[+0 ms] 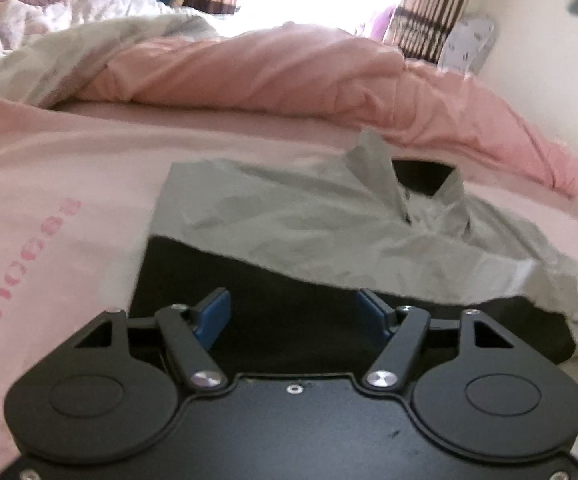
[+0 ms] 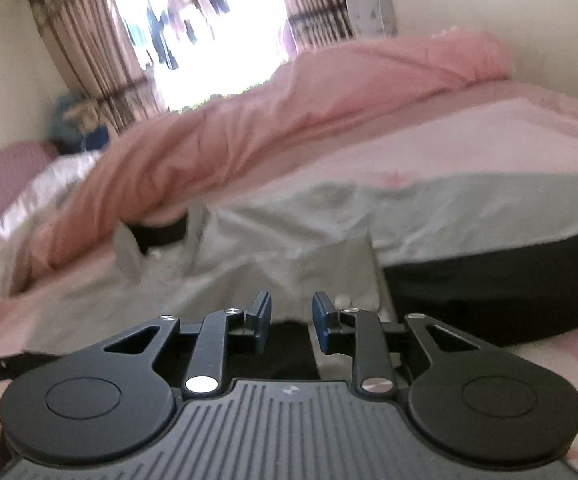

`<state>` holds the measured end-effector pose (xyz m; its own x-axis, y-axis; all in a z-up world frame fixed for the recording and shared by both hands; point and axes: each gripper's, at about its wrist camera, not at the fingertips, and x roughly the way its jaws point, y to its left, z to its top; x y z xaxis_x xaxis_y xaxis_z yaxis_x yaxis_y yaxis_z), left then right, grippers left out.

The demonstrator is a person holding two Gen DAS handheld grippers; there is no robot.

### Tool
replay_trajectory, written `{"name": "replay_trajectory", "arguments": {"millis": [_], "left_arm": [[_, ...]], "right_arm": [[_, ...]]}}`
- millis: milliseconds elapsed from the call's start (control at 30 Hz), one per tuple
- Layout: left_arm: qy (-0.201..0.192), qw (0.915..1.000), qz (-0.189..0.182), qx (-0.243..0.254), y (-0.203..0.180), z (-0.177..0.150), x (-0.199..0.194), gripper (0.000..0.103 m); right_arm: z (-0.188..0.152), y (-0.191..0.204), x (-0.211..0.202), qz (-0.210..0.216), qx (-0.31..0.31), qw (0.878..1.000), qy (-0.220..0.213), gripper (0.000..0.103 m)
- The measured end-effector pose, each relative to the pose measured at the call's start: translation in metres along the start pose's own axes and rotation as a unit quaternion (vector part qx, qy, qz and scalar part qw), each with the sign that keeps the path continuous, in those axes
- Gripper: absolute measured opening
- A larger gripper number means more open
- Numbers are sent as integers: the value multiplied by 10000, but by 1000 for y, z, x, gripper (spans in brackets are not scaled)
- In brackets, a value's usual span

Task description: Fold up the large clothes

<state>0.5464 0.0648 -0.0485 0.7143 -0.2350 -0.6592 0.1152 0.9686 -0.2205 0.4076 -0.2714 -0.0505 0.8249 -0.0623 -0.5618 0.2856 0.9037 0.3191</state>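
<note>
Left gripper (image 1: pixel 293 312) hangs over the black lower part of the garment (image 1: pixel 289 216) with its blue pads spread wide and nothing between them; it is released. Seen from its own camera, the grey upper part of the garment lies at twelve o'clock, just beyond the pads, and the open collar (image 1: pixel 425 184) sits toward one o'clock.

Right gripper (image 2: pixel 292 320) has its pads set closer together, with a clear gap and no cloth pinched between them, so it too is let go. In its view the grey cloth lies right at the tips at twelve o'clock, and the garment's body runs off toward two and three o'clock, which I take as its long axis.

My judgement is that both hands are about equally near, each over a different edge.

As for the garment, it is a large grey and black piece with a turned-out collar, lying rumpled but mostly flat on the pink bed (image 1: pixel 69 168). A bunched pink quilt (image 1: pixel 289 76) lies behind it.
</note>
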Motion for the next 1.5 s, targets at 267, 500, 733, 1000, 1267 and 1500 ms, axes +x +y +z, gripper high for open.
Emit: {"name": "replay_trajectory", "arguments": {"millis": [267, 500, 733, 1000, 1267, 1500], "left_arm": [[197, 9997, 144, 87, 4, -20, 29, 75], [270, 9987, 361, 233, -7, -20, 26, 77], [87, 9992, 352, 144, -5, -21, 0, 84], [93, 9991, 407, 92, -2, -27, -14, 85], [128, 9981, 592, 114, -6, -25, -11, 85], [164, 9968, 745, 247, -8, -21, -1, 85]], "right_arm": [[-25, -32, 14, -4, 163, 9998, 108, 27], [-10, -72, -19, 363, 786, 9961, 189, 34], [-12, -190, -104, -663, 1430, 9859, -559, 67], [-27, -326, -143, -1387, 2875, 9417, -1060, 67], [-24, -387, -124, -1004, 3896, 8994, -1711, 66], [-14, -412, -114, -924, 4219, 8756, -2164, 67]]}}
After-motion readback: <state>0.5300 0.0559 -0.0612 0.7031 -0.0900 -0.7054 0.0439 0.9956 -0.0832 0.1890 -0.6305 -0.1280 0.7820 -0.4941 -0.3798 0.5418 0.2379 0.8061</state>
